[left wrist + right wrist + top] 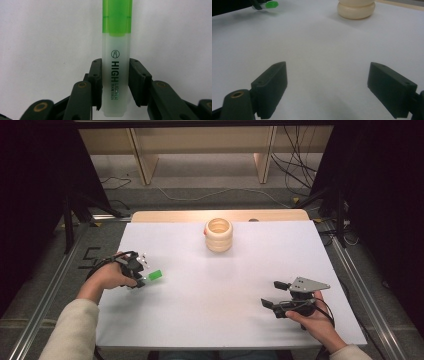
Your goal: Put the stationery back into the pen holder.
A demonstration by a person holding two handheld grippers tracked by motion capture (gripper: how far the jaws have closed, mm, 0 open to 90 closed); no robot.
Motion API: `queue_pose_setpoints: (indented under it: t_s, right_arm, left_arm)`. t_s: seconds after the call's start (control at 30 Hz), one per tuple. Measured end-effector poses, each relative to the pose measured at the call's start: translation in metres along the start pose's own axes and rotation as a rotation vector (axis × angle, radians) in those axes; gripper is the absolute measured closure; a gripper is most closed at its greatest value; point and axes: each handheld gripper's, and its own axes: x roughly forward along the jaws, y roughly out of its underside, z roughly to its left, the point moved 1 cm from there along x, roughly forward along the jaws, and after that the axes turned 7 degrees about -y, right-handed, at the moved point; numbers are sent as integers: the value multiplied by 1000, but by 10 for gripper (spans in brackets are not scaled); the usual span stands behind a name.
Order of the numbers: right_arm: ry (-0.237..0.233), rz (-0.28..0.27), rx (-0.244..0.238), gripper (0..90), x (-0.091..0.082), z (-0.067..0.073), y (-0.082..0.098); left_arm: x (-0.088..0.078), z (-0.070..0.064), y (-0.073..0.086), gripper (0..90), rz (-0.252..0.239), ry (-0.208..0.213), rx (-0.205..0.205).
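My left gripper (141, 279) pinches a translucent highlighter with a green cap (115, 60) by its barrel, near the left edge of the white-topped bench (220, 290). My right gripper (276, 293) sits spread, holding nothing, by the right front corner. A cream ribbed wooden holder (218, 234) stands mid-back edge.

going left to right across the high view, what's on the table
left hand-held gripper shut on the green highlighter → cream ringed wooden holder, farther back → right hand-held gripper, jaws open, holding nothing. All sit on the white table.
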Motion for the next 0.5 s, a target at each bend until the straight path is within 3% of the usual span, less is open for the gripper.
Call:
queue_pose_setpoints:
  t_s: [0.27, 0.5]
  right_arm:
    - [0, 1, 3, 171, 0, 1, 0]
    - [-1, -2, 5, 171, 1, 1, 0]
  left_arm:
    - [-2, -4, -3, 664, -49, -24, -18]
    - [-2, -6, -4, 664, -88, -53, -58]
